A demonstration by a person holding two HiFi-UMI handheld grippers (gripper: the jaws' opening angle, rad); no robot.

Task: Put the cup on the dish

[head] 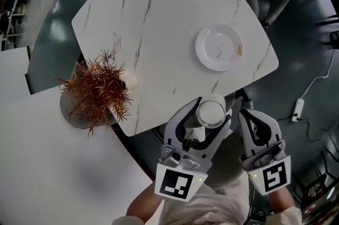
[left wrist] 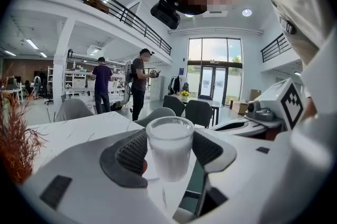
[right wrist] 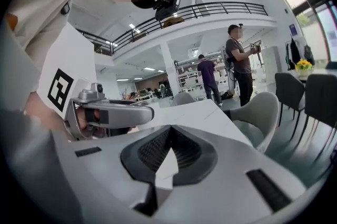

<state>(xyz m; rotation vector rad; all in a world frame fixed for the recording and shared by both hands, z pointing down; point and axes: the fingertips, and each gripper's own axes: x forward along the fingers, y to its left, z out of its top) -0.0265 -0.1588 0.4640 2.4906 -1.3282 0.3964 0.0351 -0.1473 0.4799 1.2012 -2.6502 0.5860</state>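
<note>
White marble-look table (head: 159,33) has a spiky red-brown plant (head: 98,89) at its left edge and a round white dish (head: 219,47) near the right corner. L gripper (left wrist: 169,153) is clamped on an upright small frosted cup (left wrist: 169,138), just off the near edge, apart from dish. R gripper (right wrist: 168,152) is beside it, jaws together.

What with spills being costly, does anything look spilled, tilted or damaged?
Nothing stands out. The cup sits upright in the left gripper, nothing spilled; the dish lies flat on the table.
</note>
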